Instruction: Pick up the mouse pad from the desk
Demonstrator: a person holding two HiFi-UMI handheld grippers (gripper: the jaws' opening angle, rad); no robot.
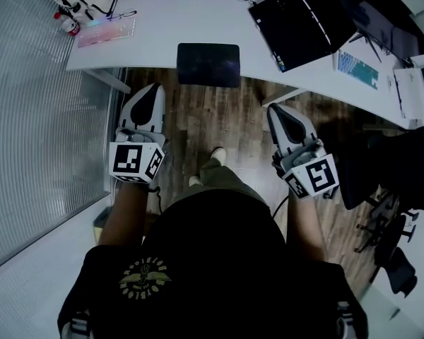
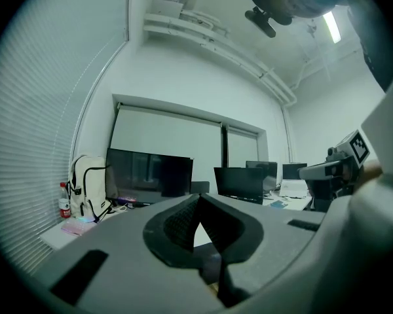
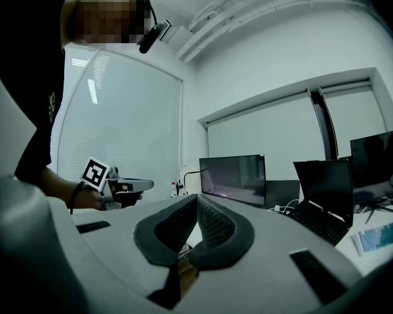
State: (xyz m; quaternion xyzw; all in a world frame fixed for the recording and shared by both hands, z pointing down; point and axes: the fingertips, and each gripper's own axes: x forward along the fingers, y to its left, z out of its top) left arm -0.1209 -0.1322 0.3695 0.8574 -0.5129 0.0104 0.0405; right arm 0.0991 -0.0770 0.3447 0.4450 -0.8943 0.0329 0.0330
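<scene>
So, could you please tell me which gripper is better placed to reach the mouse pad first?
Left, probably, by a little. The left gripper sits nearer the mouse pad at the desk edge than the right gripper. Both are shut and short of the desk.

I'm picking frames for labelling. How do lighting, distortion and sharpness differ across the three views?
Head view: dim, bluish, sharp; the dark mouse pad stands out against the bright desk. Left gripper view: strong fisheye, black corners, bowed blinds, glare from the ceiling light; the near left gripper looks soft. Right gripper view: same fisheye; the near right gripper soft, a mosaic patch top left.
</scene>
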